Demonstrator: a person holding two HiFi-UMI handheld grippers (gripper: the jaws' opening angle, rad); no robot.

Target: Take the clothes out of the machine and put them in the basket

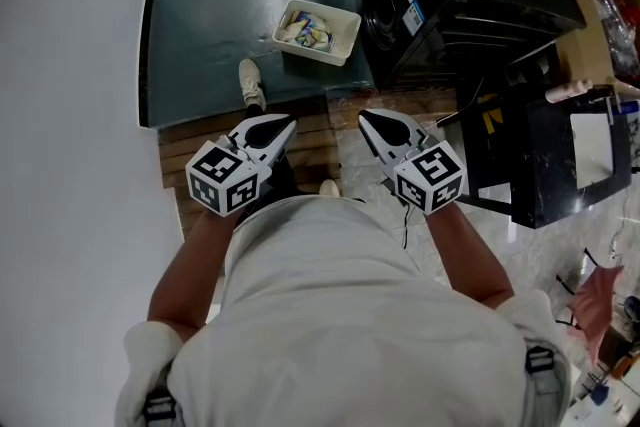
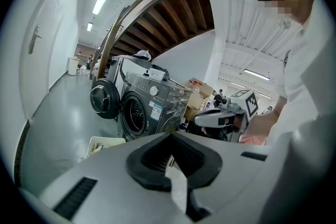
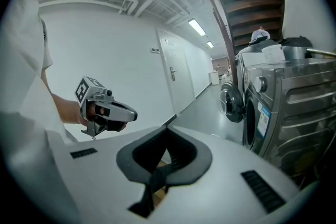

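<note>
The clothes, probably soft, light and floppy and best pinched at a bunched fold, are out of sight, likely inside the open machine (image 1: 450, 5) at the upper right beside the basket (image 1: 330, 9), while the left gripper (image 1: 288, 123) and right gripper (image 1: 366, 118) lower down are both closed and empty.

I see the dark washer (image 2: 149, 107), its round door (image 2: 103, 98) swung open, the white basket (image 1: 328, 10) on the grey floor (image 1: 215, 5) near its front (bright things (image 1: 310, 30) inside, can't tell what)
</note>
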